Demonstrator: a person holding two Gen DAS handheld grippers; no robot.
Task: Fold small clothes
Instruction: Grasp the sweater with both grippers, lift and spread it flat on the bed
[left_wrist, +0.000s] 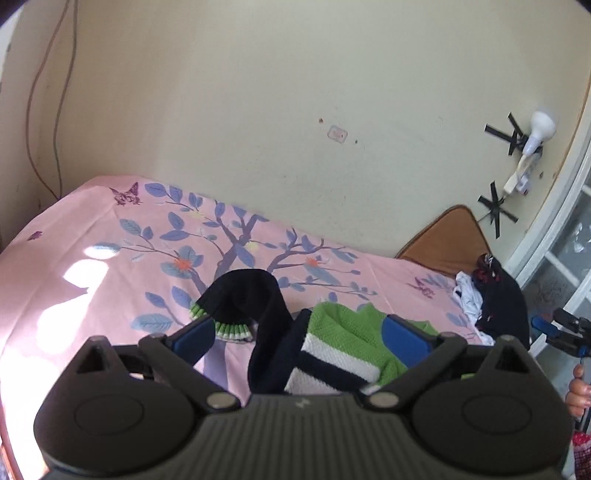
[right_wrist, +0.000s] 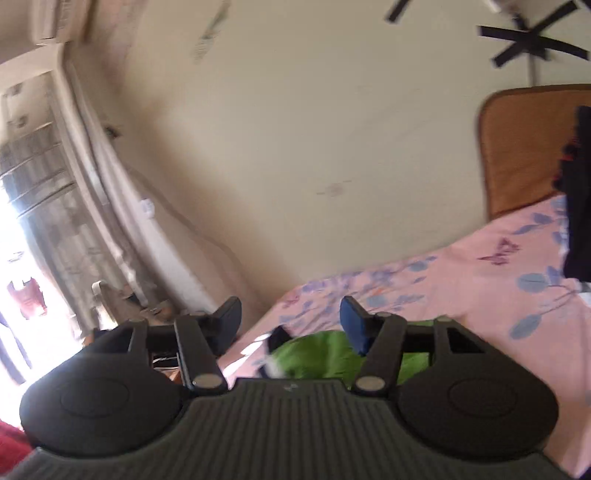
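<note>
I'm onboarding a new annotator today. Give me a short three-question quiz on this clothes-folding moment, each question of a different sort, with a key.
1. True or false: the left gripper is clamped on the striped sweater.
2. The sweater lies on: A) a bare wooden table B) a pink floral bedsheet C) a grey carpet.
3. Fill in: beside the brown cushion sits a pile of ____ clothes.

Key: 1 false, its jaws stand wide with the sweater lying between them, unpressed. 2 B. 3 dark, with some white cloth mixed in.
</note>
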